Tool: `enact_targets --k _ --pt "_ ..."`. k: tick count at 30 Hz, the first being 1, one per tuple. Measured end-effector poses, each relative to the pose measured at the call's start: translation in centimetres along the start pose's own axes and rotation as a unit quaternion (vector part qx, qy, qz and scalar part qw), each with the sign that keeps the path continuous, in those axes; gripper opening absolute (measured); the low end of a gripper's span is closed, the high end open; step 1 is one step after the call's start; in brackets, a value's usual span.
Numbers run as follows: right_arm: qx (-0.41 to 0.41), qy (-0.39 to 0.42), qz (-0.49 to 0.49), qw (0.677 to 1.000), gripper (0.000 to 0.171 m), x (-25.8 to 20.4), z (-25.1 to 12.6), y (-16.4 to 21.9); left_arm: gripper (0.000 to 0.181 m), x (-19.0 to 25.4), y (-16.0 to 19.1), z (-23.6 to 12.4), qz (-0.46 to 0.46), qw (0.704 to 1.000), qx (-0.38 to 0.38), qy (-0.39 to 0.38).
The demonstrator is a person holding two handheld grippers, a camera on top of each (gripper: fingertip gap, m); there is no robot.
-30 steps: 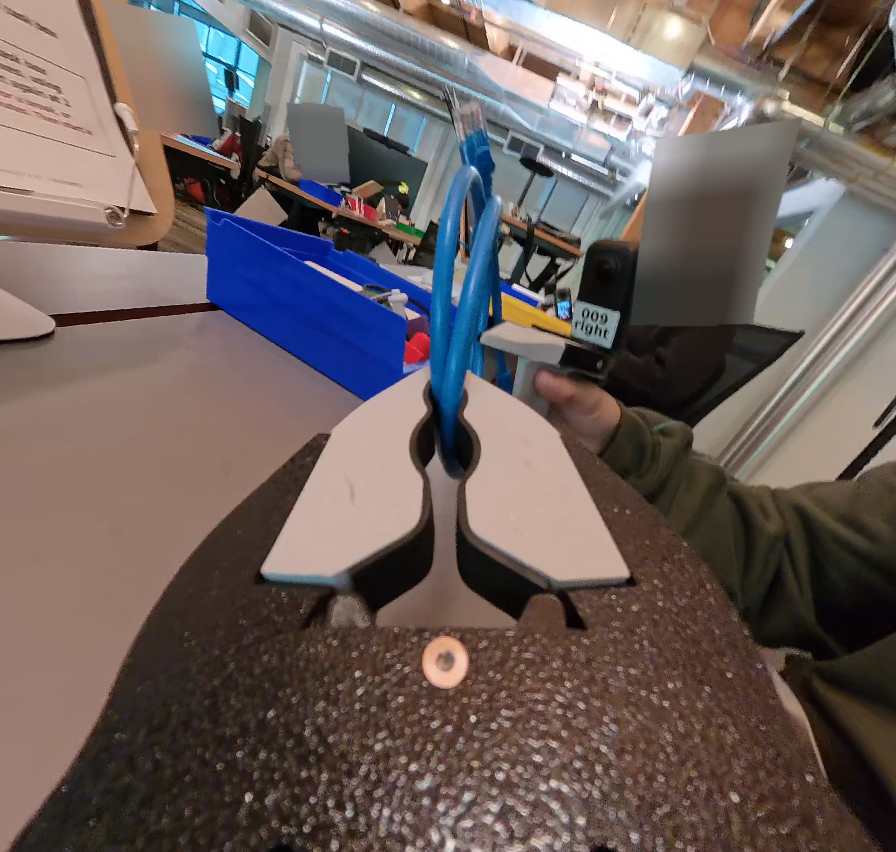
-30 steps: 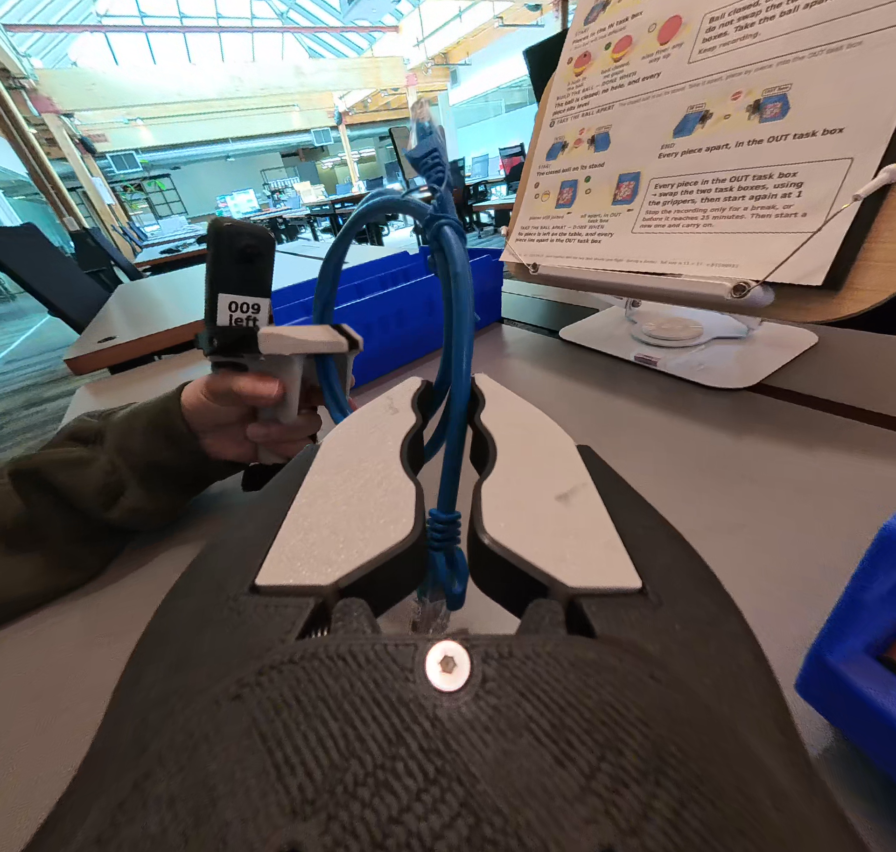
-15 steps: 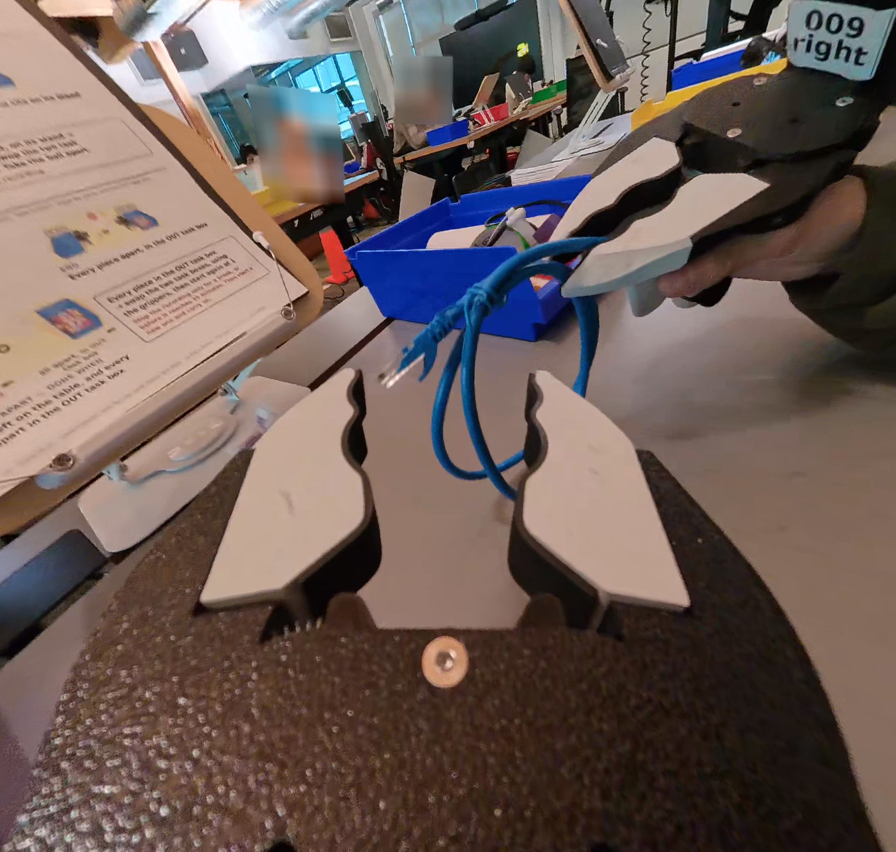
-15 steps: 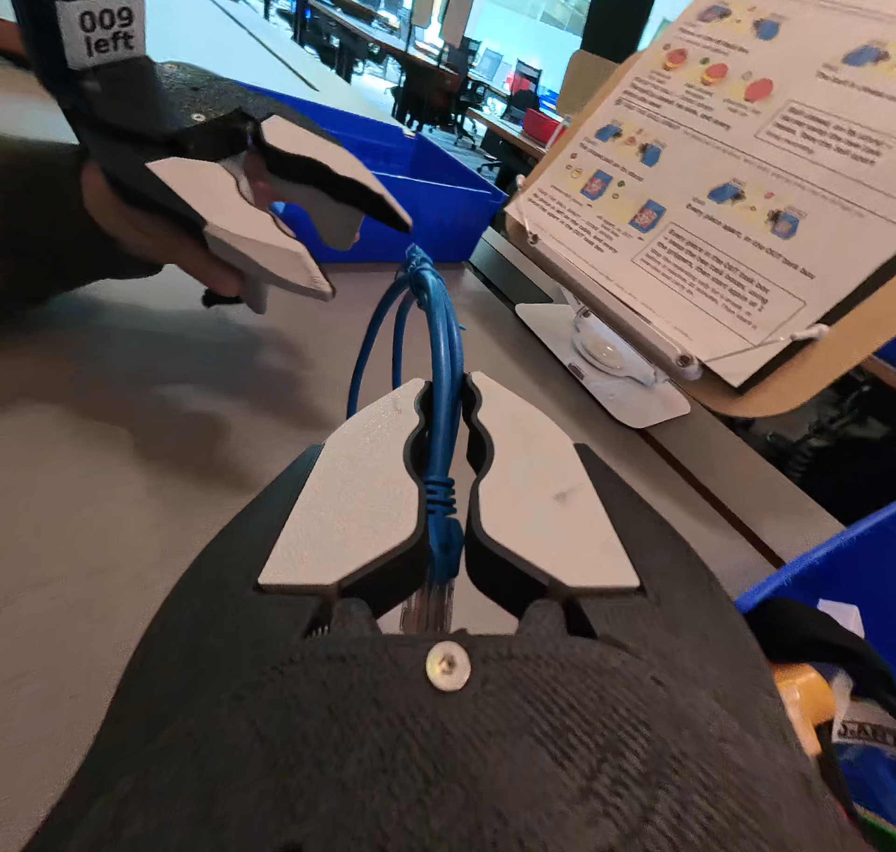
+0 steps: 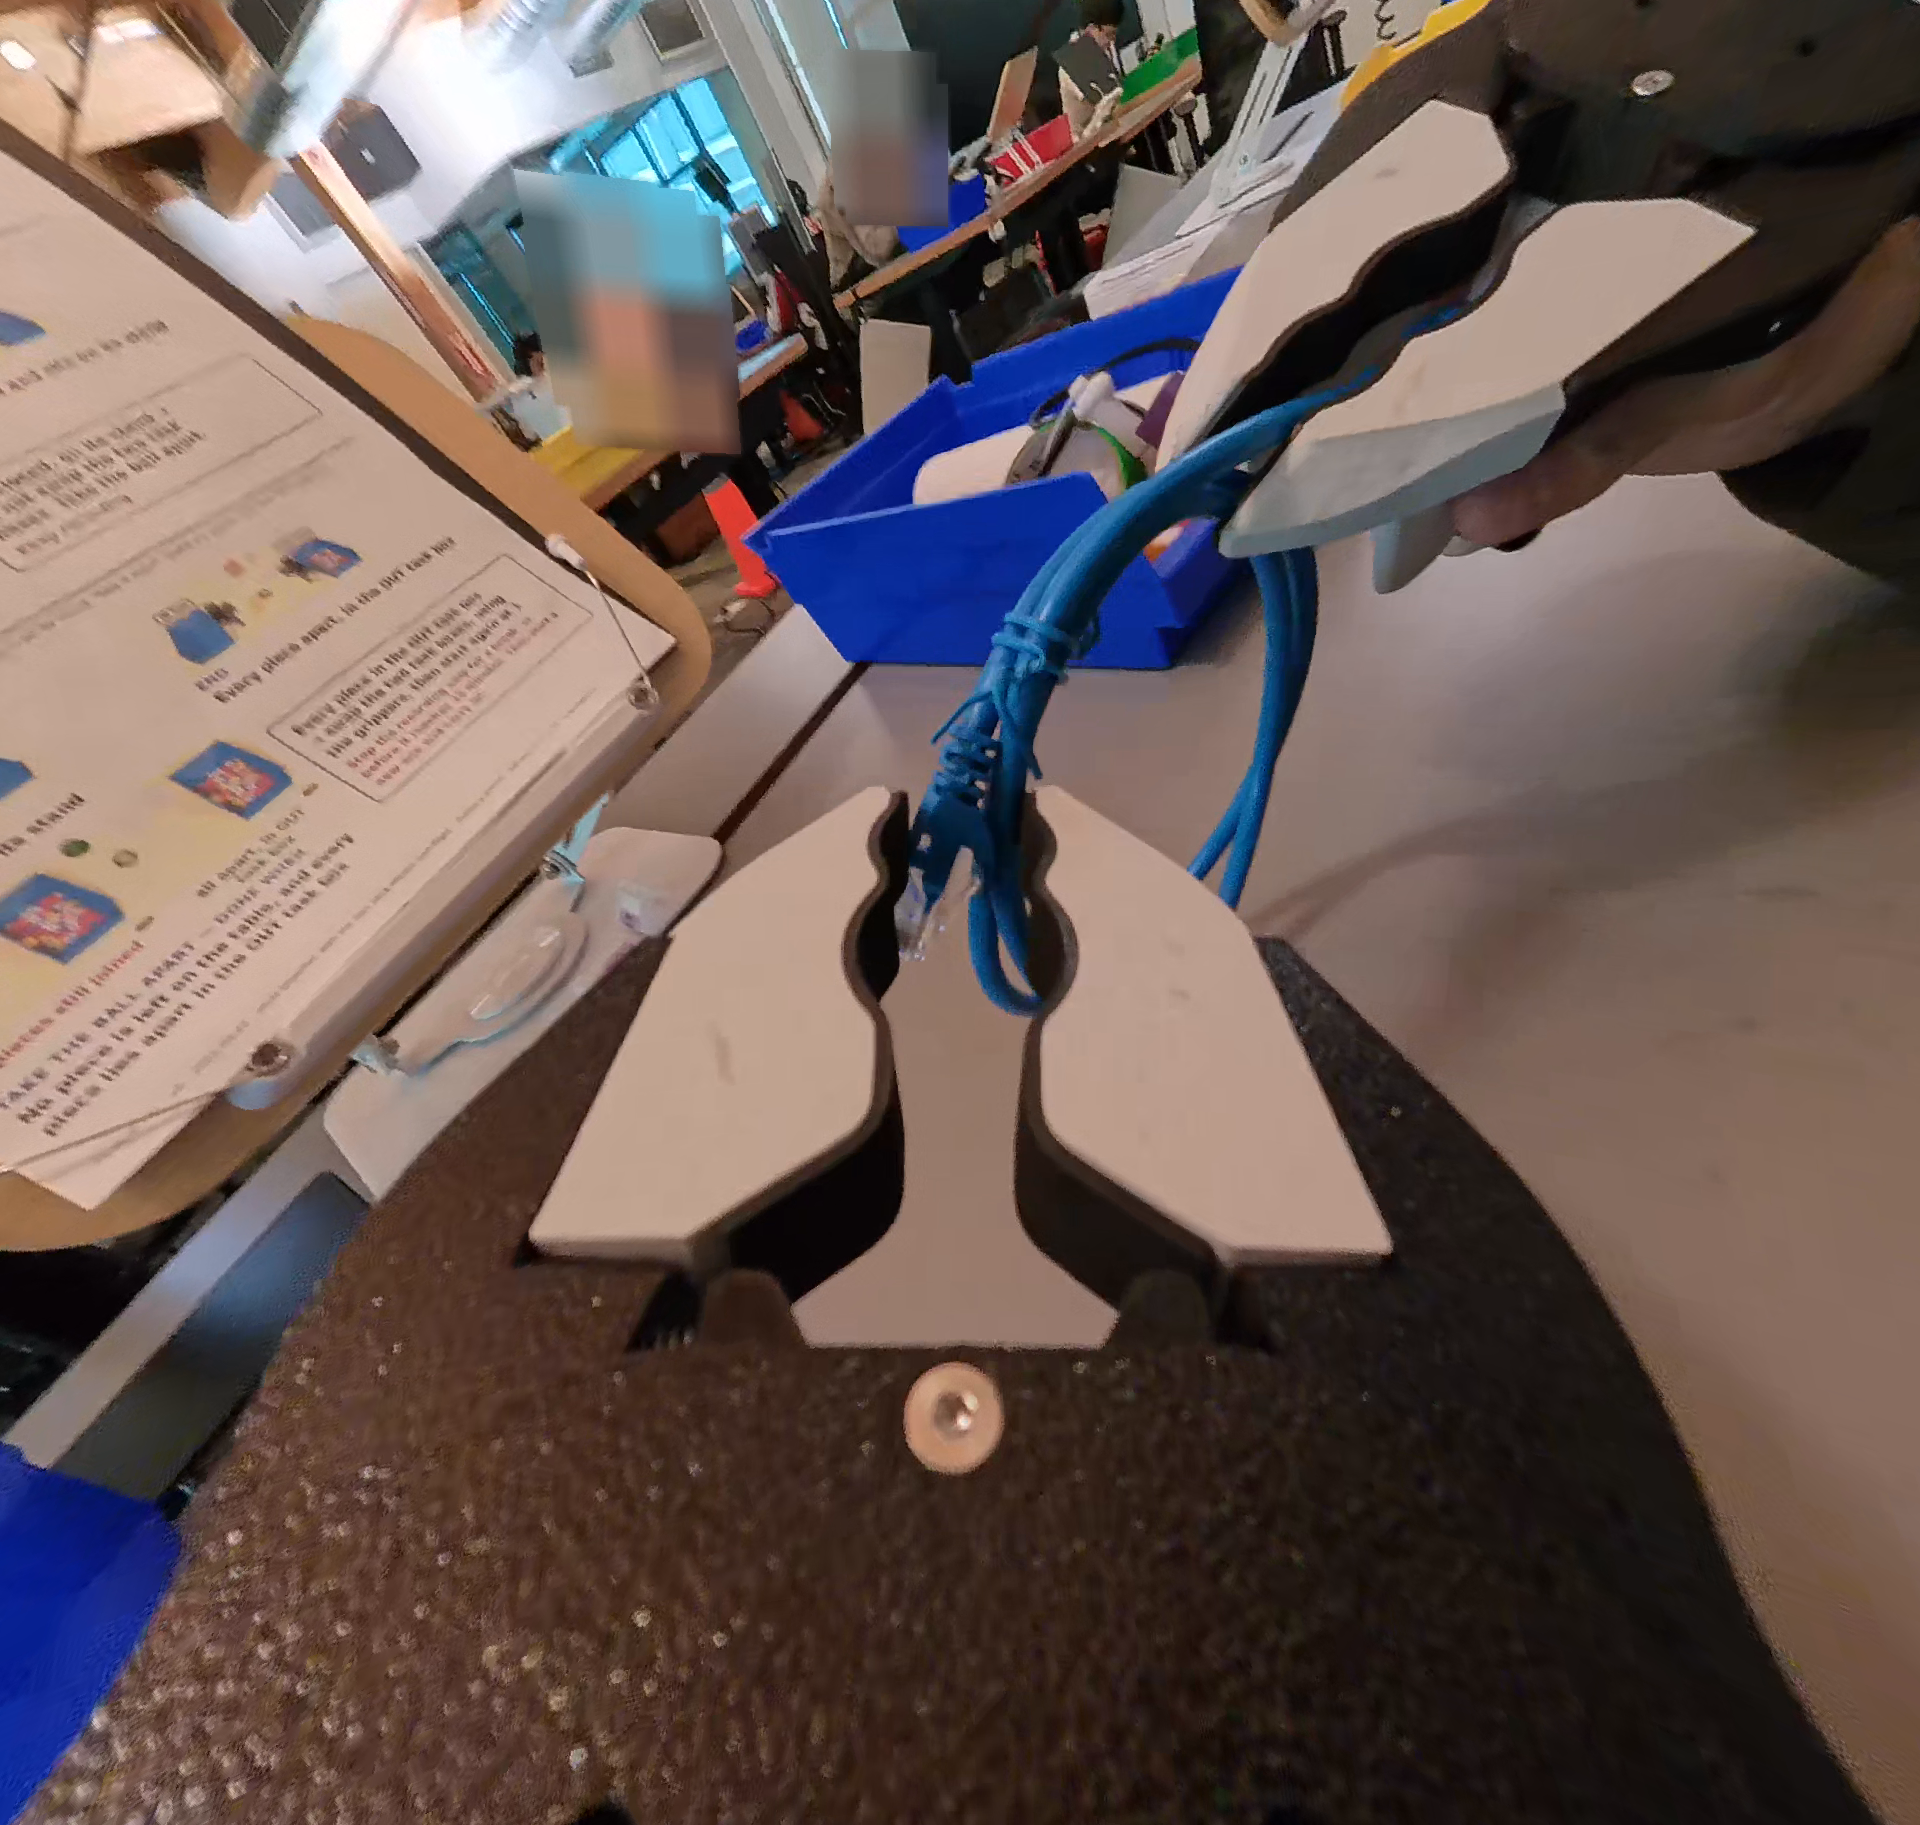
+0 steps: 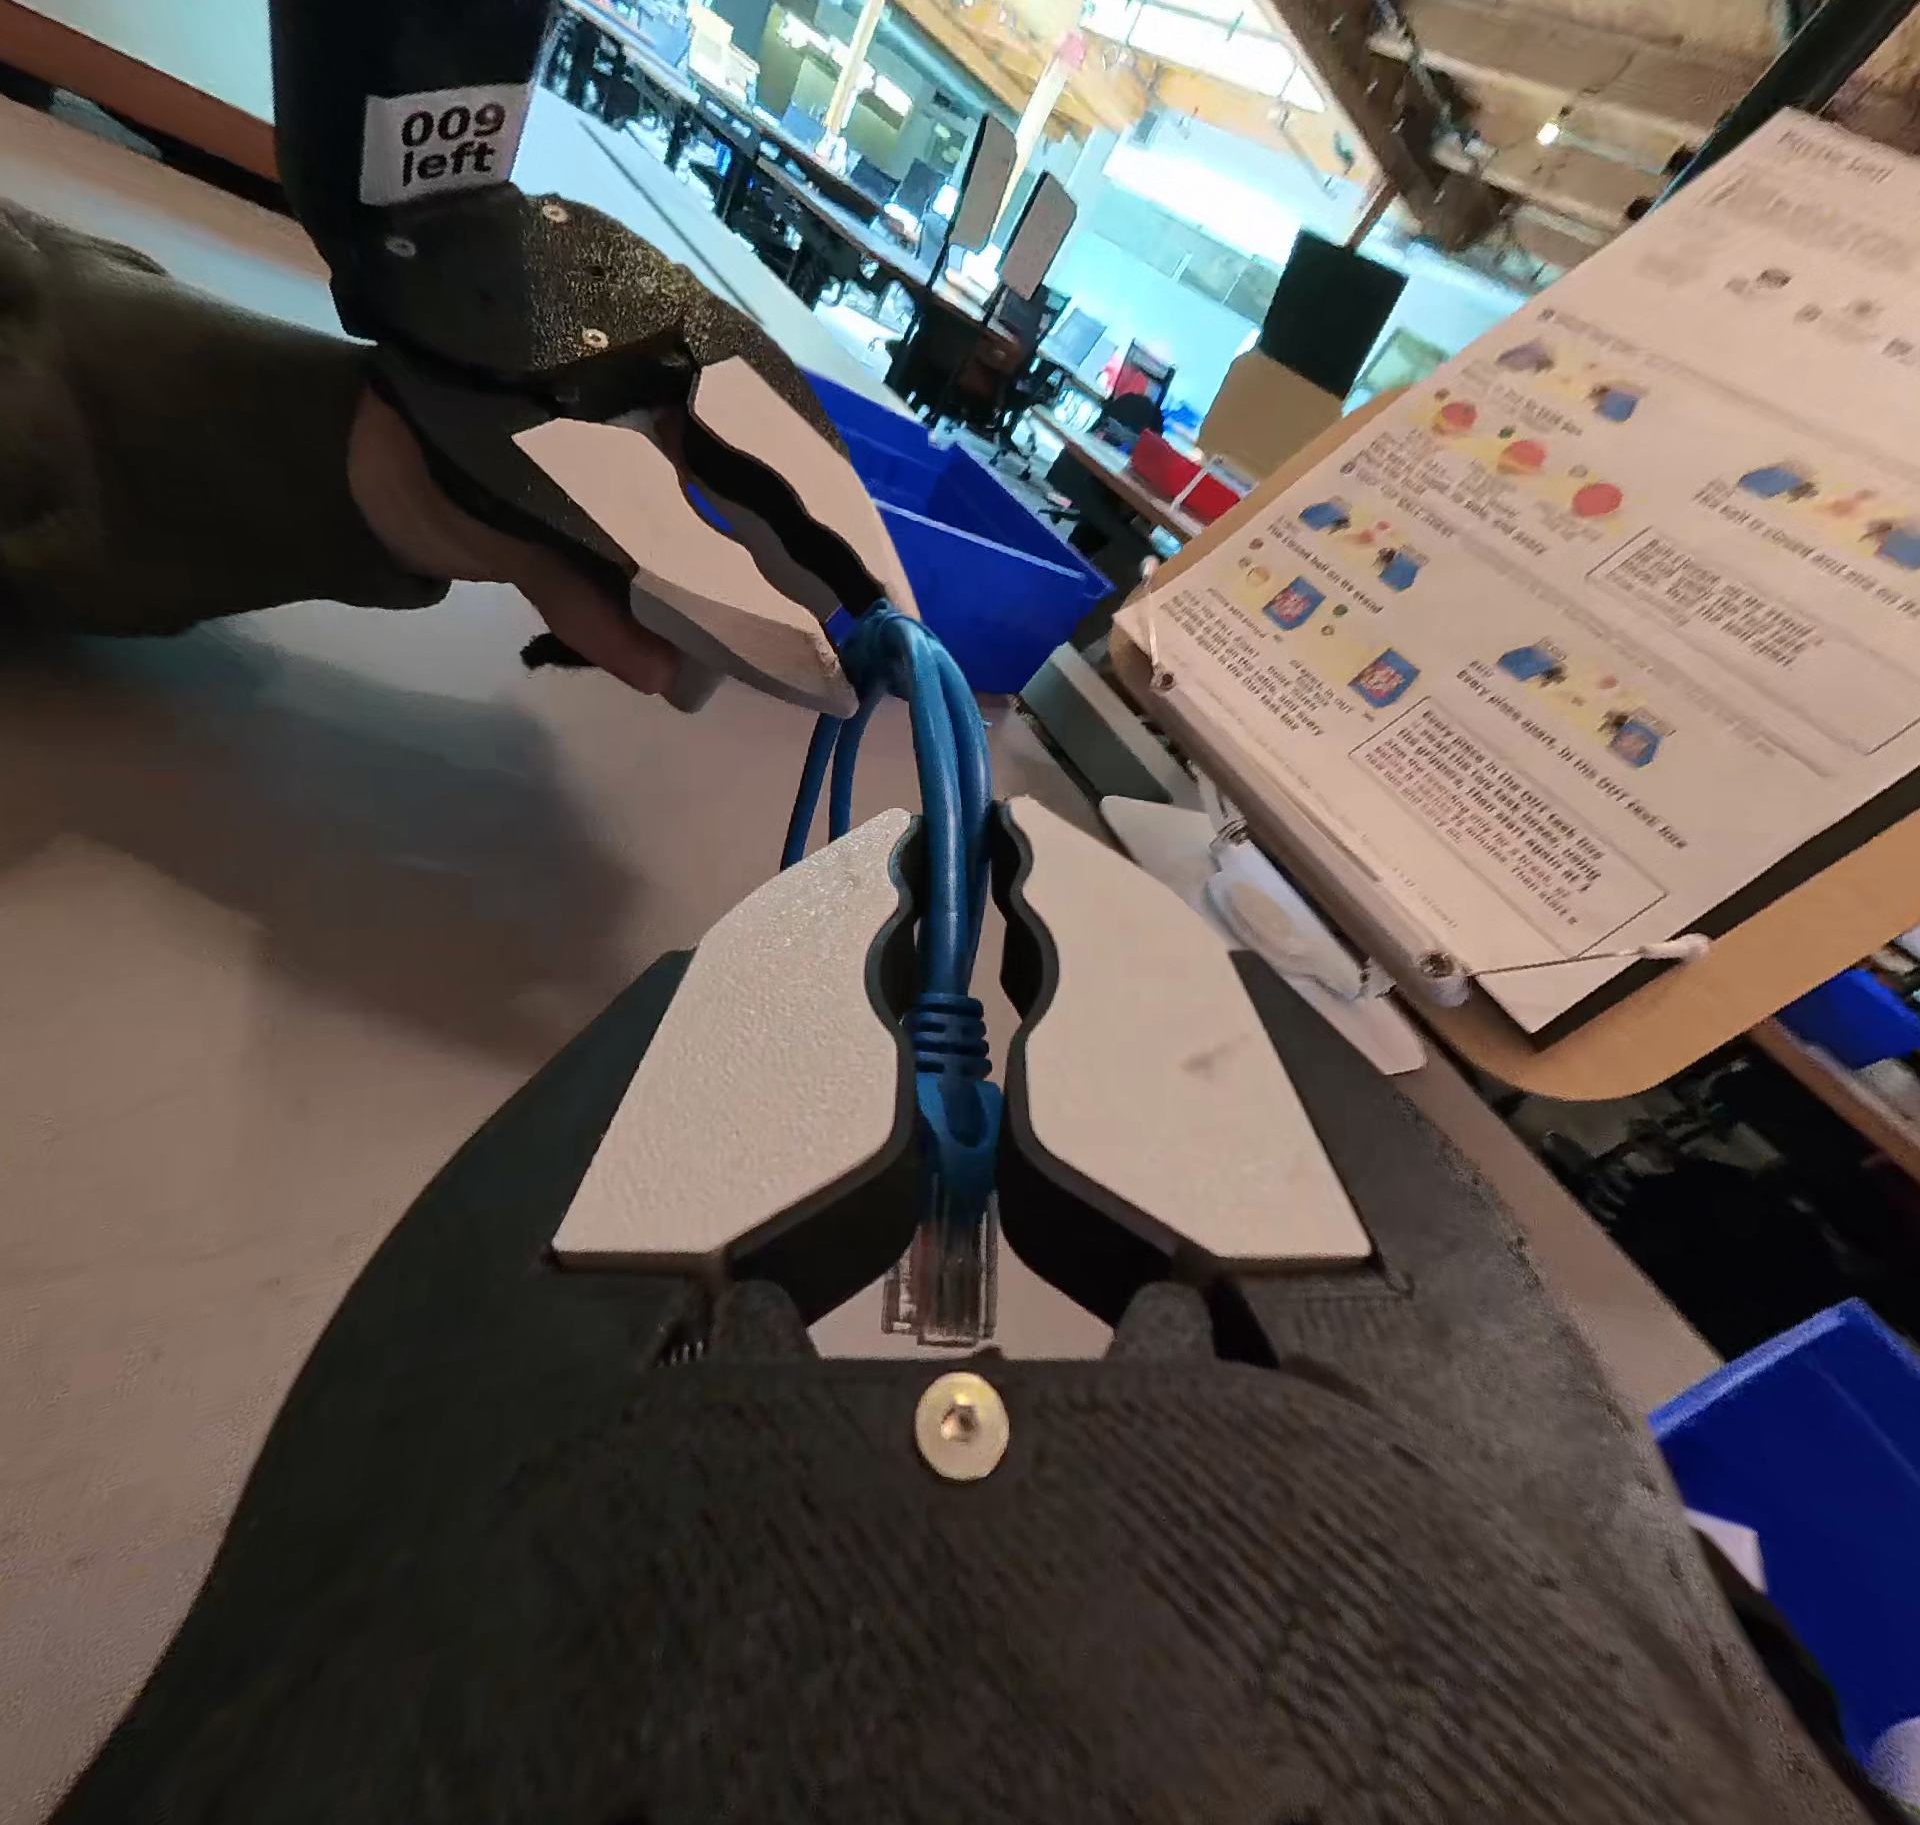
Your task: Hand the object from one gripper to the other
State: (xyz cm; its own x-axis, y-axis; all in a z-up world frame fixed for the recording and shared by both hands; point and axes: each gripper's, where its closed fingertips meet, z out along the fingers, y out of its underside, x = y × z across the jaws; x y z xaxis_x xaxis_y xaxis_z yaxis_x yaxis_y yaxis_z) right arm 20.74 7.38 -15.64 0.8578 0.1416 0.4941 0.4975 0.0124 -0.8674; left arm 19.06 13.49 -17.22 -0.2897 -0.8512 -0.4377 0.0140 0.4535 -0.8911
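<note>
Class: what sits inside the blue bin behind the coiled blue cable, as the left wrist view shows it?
In the blue bin, white and purple items show, too small to identify. The right gripper and blue cable hide the bin's right part.

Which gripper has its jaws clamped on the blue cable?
The right gripper: its jaws pinch the blue cable tight. The left gripper has its jaws standing apart around the cable's other end.

Right gripper [image 6: 954, 840] fingers [image 6: 1153, 1048] clamp blue cable [image 6: 951, 902]; left gripper [image 6: 847, 653] touching.
</note>
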Motion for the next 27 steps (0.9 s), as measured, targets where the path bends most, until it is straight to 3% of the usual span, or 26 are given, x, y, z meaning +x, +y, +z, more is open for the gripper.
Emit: enact_targets --k 1,5,7,11,16,19,23,27 --pt "0.009 0.009 -0.011 1.0 0.011 0.1 -0.1 -0.3 0.019 -0.1 -0.3 0.0 0.006 1.0 0.006 -0.007" --pt "0.027 0.058 -0.04 0.997 0.015 1.0 -0.4 -0.8 0.019 -0.4 -1.0 0.1 -0.009 0.999 0.023 -0.027" --pt "0.043 0.08 -0.018 0.996 0.028 1.9 -0.7 -1.2 0.019 -1.1 -1.1 0.1 -0.044 0.997 0.034 -0.047" --pt "0.087 0.128 0.105 0.982 0.06 4.8 -1.8 -1.4 0.019 -3.5 -1.6 -1.0 -0.181 0.975 0.101 -0.078" --pt "0.05 0.049 0.282 0.957 0.076 3.2 0.3 1.1 0.019 -4.1 -2.7 -1.6 -0.337 0.919 0.2 -0.043" --pt "0.038 0.013 0.274 0.961 0.029 1.6 0.9 1.1 0.019 -3.8 -3.2 -1.5 -0.375 0.899 0.224 -0.018" --pt "0.042 0.008 0.247 0.968 0.006 1.6 0.5 0.4 0.019 -3.4 -2.9 -1.3 -0.344 0.918 0.197 -0.017" --pt "0.012 0.006 0.239 0.971 0.006 2.0 0.1 1.3 0.022 -2.6 -1.1 -0.4 -0.306 0.944 0.119 0.0"
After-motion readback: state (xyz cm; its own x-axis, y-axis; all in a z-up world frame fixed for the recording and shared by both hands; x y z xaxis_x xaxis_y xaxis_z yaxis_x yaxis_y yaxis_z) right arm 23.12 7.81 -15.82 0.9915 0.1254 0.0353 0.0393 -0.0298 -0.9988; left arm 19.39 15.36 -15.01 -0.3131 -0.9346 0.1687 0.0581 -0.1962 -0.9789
